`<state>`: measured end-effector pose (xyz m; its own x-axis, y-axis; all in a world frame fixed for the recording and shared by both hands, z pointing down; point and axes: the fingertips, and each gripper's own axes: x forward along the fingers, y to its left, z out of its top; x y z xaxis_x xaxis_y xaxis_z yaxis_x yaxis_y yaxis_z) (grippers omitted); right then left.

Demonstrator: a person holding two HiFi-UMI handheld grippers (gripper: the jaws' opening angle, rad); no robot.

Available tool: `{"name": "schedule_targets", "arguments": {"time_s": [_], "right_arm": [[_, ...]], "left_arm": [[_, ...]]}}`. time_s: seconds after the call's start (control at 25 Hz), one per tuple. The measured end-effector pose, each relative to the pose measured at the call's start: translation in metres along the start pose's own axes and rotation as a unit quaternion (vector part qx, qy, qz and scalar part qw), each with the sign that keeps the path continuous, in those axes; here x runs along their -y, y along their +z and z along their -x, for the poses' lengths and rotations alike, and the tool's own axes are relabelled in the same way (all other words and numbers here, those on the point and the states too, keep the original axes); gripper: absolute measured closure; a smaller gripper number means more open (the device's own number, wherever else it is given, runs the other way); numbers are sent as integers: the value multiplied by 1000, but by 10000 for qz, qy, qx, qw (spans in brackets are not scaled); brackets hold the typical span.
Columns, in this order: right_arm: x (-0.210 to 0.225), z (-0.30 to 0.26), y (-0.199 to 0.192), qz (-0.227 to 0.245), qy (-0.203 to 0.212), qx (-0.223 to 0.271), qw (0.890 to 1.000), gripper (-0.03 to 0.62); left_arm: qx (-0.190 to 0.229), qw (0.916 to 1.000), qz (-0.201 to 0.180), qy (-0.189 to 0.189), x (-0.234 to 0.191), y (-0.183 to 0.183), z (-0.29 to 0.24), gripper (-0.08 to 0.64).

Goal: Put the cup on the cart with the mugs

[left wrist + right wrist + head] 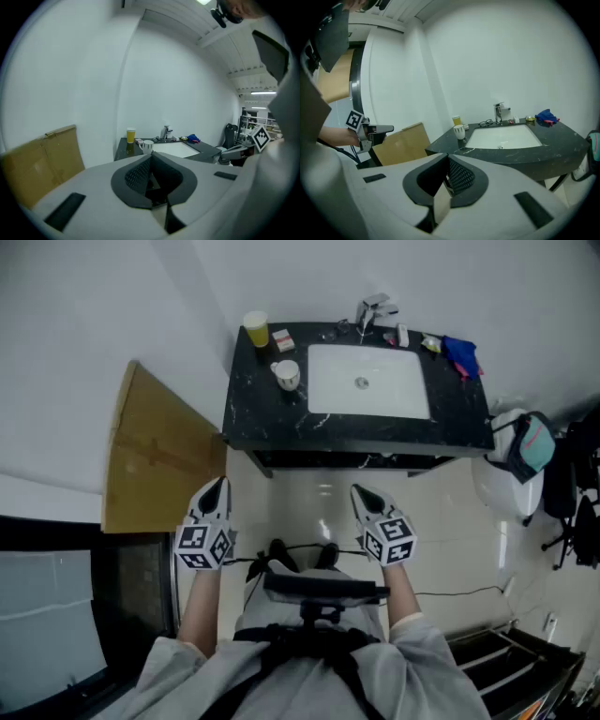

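Note:
A white cup (287,374) stands on the black counter (253,409), left of the sink, with a yellow cup (255,327) behind it. The white cup (146,146) and the yellow cup (131,135) show far ahead in the left gripper view. The right gripper view also has the white cup (459,131). My left gripper (218,483) and right gripper (359,492) hang side by side over the floor, well short of the counter. Both are shut with nothing between their jaws. No cart with mugs is clearly in view.
A white sink (366,381) with a faucet (373,310) fills the counter's middle, and a blue cloth (461,354) lies at its right end. A cardboard box (150,451) leans at the left. A white toilet (506,479) and a black rack (511,652) stand to the right.

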<state>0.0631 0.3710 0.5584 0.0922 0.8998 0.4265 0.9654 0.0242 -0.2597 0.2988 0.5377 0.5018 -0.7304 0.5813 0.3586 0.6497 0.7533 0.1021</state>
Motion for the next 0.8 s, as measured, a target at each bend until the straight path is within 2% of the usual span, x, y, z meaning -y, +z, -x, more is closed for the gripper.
{"name": "schedule_targets", "arguments": {"time_s": [0.28,0.6,0.8], "right_arm": [[13,-5,9,151,243,-14,9996,592],[13,-60,36,77,390,61,9992,592],[19,-104,62,202,394,282,9986,592]], "left_arm": [[0,9995,-275,-153,28,12,-12,557],[4,9987,-312,-398,9,29,-60,557],[7,9975,-315,-634,-3,38,-95,557]]}}
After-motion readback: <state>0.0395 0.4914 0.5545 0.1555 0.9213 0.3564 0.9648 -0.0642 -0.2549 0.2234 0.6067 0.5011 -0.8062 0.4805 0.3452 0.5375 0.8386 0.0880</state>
